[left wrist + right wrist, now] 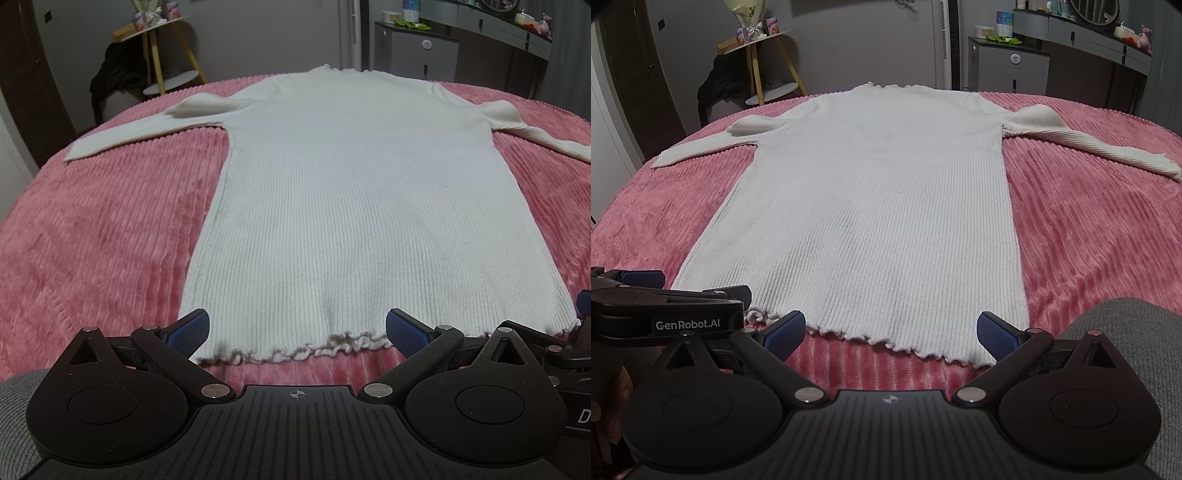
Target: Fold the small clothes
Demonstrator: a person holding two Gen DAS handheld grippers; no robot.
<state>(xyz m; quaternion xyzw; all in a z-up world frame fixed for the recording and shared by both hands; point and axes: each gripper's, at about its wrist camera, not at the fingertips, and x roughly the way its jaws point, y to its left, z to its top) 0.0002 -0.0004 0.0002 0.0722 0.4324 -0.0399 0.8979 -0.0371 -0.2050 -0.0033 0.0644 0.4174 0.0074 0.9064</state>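
Observation:
A white ribbed long-sleeved sweater (351, 206) lies flat on the pink bedspread (110, 229), its frilled hem nearest me and both sleeves spread out to the sides. It also shows in the right wrist view (879, 214). My left gripper (297, 332) is open and empty just above the hem's left part. My right gripper (891, 332) is open and empty above the hem's right part. The left gripper shows at the left edge of the right wrist view (665, 295), beside the hem's left corner.
The pink corduroy bedspread (1089, 229) covers the bed. Beyond the bed stand a yellow-legged side table (166, 48) with dark cloth hung beside it, and grey drawers (417, 51) and a dresser at the back right. A grey-clad leg (1126, 350) is at the right.

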